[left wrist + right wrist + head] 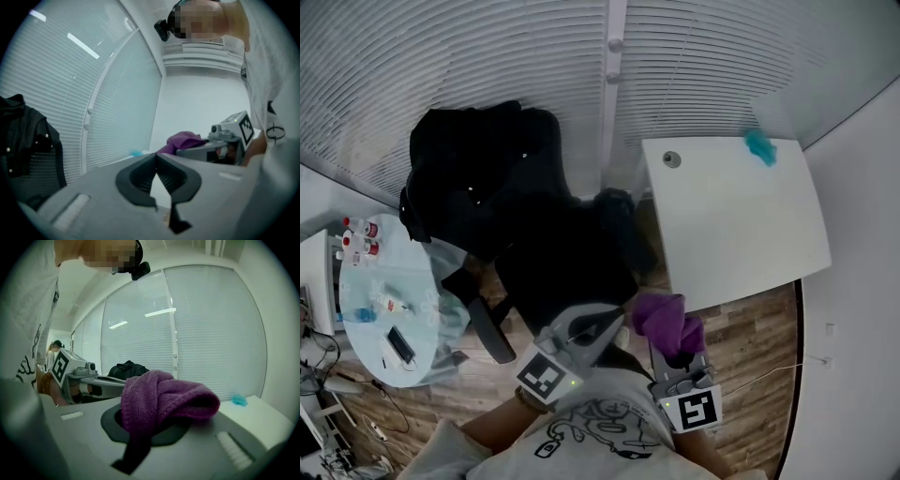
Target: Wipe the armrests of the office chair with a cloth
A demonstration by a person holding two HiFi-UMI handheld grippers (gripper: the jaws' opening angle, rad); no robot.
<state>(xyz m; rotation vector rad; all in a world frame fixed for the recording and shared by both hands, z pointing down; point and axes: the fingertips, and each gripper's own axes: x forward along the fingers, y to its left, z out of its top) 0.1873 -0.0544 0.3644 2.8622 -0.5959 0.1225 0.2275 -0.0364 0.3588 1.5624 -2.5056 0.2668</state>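
Now | right claw (668, 352) clamped on the purple cloth (161, 397), just beside the office chair (558, 258) | left claw (157, 157) closed, empty | we judge wiping not begun: cloth touches neither armrest (490, 330); both left to do.

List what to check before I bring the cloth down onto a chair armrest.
1. Purple cloth clamped in right gripper: ok.
2. Left gripper free, fingers together on nothing: ok.
3. One armrest in sight in the head view, on the round table side: ok.
4. Cloth touching that armrest: not ok, held apart from it.
5. Black jacket on the backrest clear of both armrests: cannot tell.
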